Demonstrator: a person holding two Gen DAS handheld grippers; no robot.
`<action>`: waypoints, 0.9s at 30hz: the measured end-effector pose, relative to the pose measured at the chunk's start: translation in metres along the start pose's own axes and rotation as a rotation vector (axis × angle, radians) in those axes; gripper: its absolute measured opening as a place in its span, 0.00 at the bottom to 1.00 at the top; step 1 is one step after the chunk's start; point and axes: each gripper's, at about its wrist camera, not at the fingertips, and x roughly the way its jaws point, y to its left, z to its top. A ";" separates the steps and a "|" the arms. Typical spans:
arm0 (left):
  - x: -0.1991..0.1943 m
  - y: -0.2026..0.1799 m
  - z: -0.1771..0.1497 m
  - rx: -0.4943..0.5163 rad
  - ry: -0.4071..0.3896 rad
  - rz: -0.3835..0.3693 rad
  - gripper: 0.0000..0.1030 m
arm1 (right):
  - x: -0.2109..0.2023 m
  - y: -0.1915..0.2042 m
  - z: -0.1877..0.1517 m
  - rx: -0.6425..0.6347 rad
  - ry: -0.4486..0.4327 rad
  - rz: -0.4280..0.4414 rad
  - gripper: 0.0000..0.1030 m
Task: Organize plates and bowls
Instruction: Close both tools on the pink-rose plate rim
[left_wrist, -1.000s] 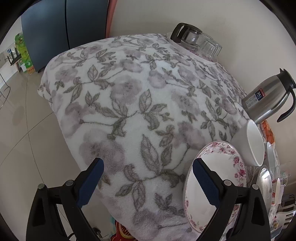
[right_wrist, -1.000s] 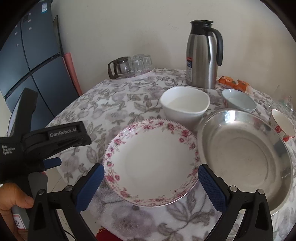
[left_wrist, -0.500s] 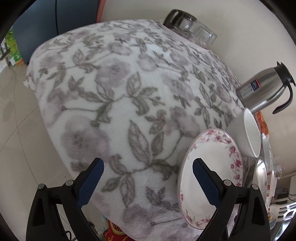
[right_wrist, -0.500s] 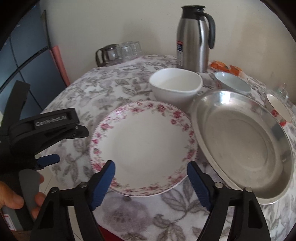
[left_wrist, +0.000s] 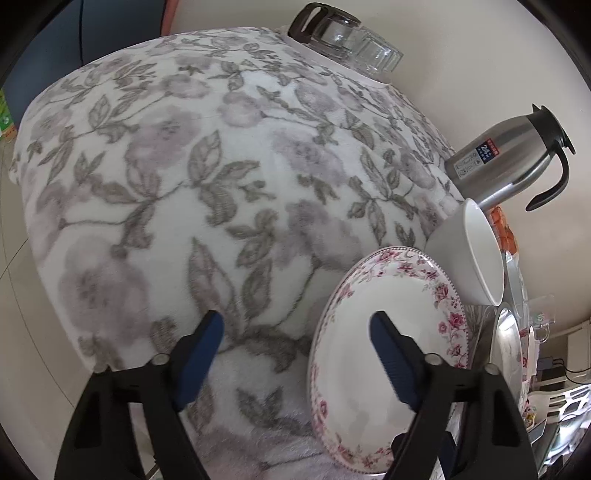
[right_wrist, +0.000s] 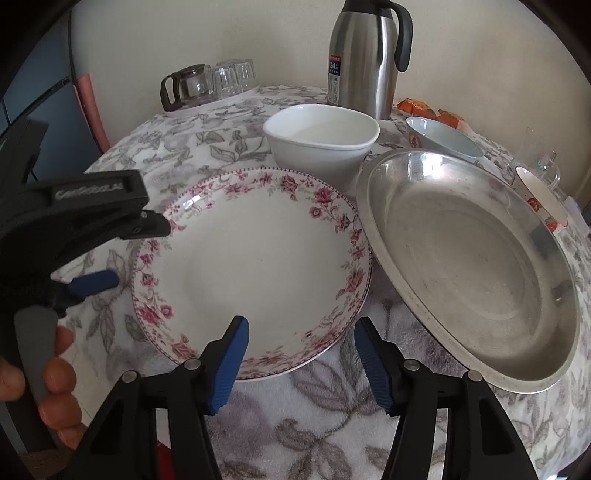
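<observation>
Grasp approach: right gripper (right_wrist: 301, 352) and left gripper (left_wrist: 295, 354), jaws just narrowing yet unclamped, bracket the floral plate (right_wrist: 255, 266) rim; next, clamp.

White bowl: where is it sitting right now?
In the right wrist view the white bowl stands behind the flowered plate, in front of the steel jug, left of the metal basin.

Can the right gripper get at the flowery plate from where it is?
Probably yes. The right gripper sits at the near rim of the flowery plate, its jaws just closing but still apart with the rim between them. Nothing lies on the plate; the left gripper is off at its far side.
</observation>
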 end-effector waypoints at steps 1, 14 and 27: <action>0.001 -0.001 0.000 0.005 0.001 -0.006 0.74 | 0.000 0.000 -0.001 0.002 0.004 -0.003 0.60; 0.015 -0.009 0.003 0.038 0.026 -0.066 0.16 | 0.012 -0.010 -0.002 0.070 0.036 -0.027 0.48; 0.022 -0.012 0.011 0.086 0.011 -0.091 0.19 | 0.019 -0.006 0.002 0.083 0.008 -0.008 0.41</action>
